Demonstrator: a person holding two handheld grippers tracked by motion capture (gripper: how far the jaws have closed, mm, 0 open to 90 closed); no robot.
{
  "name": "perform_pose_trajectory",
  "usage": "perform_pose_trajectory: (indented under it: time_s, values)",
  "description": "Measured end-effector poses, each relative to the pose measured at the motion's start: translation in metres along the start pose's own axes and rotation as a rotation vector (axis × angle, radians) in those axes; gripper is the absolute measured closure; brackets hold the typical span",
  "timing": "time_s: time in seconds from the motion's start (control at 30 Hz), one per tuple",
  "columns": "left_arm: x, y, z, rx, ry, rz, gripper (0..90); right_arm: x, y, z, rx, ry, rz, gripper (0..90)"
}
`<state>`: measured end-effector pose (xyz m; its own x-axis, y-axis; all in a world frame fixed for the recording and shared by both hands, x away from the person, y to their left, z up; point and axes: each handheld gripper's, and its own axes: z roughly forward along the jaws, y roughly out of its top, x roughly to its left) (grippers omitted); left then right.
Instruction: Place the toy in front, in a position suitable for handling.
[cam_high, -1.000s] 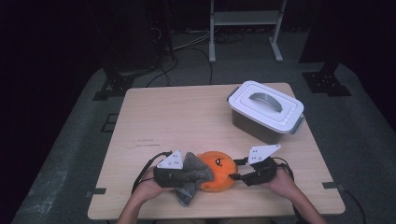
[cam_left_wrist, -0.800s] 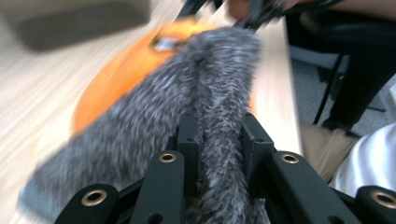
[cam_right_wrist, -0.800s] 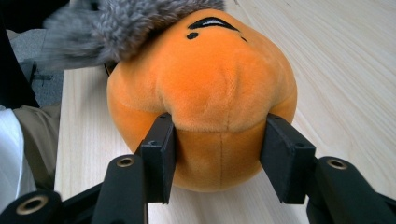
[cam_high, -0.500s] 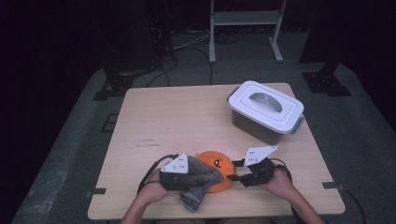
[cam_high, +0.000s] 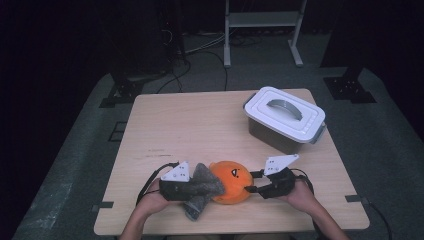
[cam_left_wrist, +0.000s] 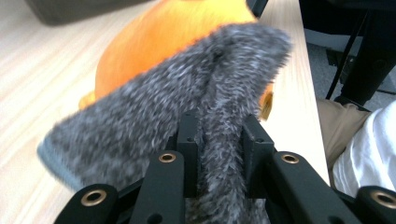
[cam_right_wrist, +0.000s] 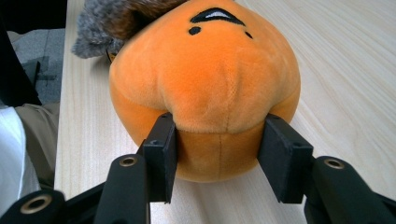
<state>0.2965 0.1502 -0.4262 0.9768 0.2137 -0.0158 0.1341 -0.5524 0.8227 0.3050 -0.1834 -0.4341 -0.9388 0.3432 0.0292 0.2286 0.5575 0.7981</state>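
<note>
Fuzzy grey fabric (cam_left_wrist: 177, 107) (round orange plush (cam_right_wrist: 205, 79))

1. The left gripper (cam_high: 192, 187) lies low over the near edge, its jaws pointing toward the other hand and pinched tight on a fold of grey fur (cam_left_wrist: 219, 116).
2. The right gripper (cam_high: 255, 182) faces it, jaws partway closed and pressed against both sides of the orange plush (cam_right_wrist: 210, 79).
3. Both forearms come in from the near edge, one hand wrapped around each gripper.

An orange plush toy (cam_high: 231, 182) with black stitched markings, wrapped in mottled grey fur cloth (cam_high: 201, 187), near the pale wood counter's (cam_high: 200, 125) front edge (white-lidded grey box (cam_high: 284, 120) behind).
</note>
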Motion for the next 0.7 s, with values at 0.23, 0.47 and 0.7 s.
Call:
perform_pose_trajectory:
  time_s: [0.23,0.47,0.7]
  values:
    - [-0.008,0.018,0.004,-0.095,0.033,0.006,74.5,0.009,0.006,0.005,0.005,-0.011,-0.036,48.8]
    - [-0.003,0.005,0.010,-0.060,-0.003,-0.061,74.9,0.002,0.002,0.002,-0.012,0.058,0.039,33.4]
    - [-0.010,0.010,0.019,-0.044,-0.060,-0.050,74.8,0.010,0.009,0.011,-0.006,0.021,0.049,29.5]
